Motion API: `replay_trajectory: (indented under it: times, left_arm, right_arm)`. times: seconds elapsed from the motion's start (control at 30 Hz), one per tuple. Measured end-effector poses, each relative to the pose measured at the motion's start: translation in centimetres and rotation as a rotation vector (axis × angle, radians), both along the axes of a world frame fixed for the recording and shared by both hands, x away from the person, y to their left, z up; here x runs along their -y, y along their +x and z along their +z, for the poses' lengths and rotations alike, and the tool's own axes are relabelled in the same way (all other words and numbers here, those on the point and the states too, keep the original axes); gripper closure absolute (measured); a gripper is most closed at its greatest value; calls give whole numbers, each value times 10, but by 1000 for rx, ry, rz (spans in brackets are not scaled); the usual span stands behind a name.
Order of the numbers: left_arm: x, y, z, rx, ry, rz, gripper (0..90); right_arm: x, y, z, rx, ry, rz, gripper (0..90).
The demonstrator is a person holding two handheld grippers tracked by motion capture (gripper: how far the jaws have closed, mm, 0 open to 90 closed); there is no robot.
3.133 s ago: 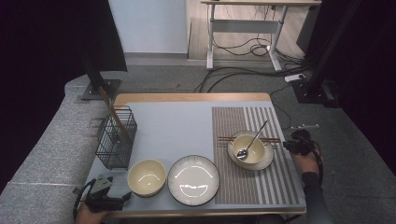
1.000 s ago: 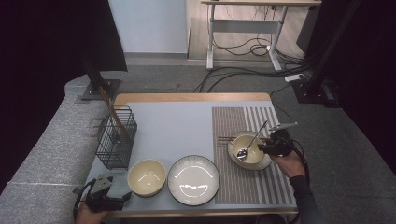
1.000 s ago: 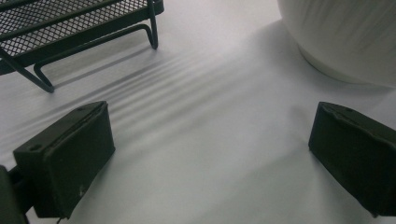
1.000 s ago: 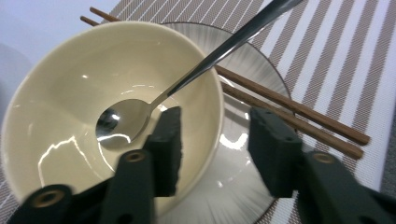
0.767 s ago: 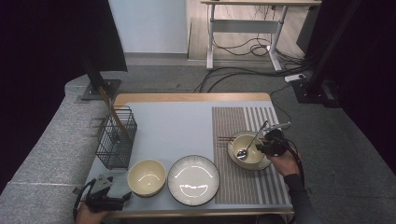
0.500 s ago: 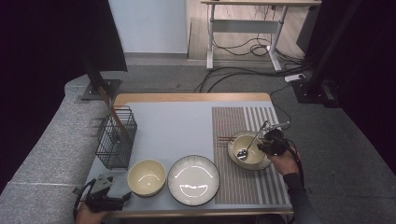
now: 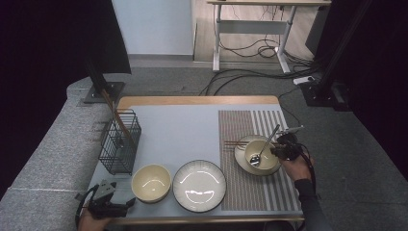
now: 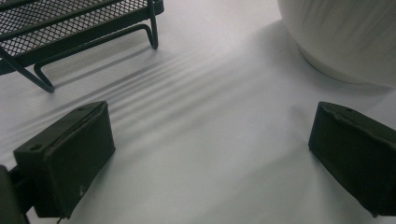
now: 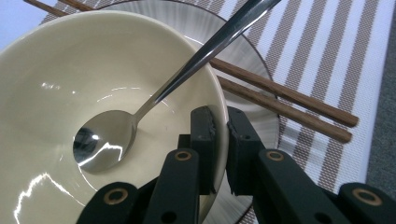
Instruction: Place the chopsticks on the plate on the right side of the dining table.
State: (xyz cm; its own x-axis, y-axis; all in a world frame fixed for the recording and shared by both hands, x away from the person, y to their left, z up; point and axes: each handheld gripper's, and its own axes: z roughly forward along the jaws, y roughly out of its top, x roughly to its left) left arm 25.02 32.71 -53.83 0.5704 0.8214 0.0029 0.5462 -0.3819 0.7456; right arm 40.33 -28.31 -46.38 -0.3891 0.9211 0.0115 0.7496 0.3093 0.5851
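Two grippers are at work at the table, one at each near corner. The right gripper has its jaws pinched on the rim of a cream bowl — one jaw inside the wall, the other outside, with the thin rim between them; they have just been closing onto it. In the high view this right gripper sits at the bowl's right side, held by a hand that comes in from the near right corner.

That bowl stands on a plate, which lies on a striped mat covering the right part of the table. A steel spoon rests in the bowl, its head down in the bottom and its handle leaning up over the far rim. A pair of wooden chopsticks lies across the plate's far edge, beside the bowl and partly under the spoon's handle.

The left gripper rests at the near left corner with its jaws wide apart and nothing between them — its own view shows bare table between the two black pads. Just ahead of it stands a second cream bowl close to the near edge, with a large empty plate touching or nearly touching it on the right. A black wire basket stands along the left edge and holds more chopsticks, upright and leaning.
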Motion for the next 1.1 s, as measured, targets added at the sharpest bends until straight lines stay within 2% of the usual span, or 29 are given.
replay_trajectory:
  times: [0.3, 0.6, 1.1]
  left_arm:
    - [0, 0, 0, 0, 0, 0, 0]
    - [0, 0, 0, 0, 1, 0, 0]
    - [0, 0, 0, 0, 0, 0, 0]
  right_arm:
    - [13, 0, 2, 1, -13, -38, 830]
    - [23, 2, 1, 3, -3, -74, 831]
    - [28, 10, 2, 9, -8, -95, 831]
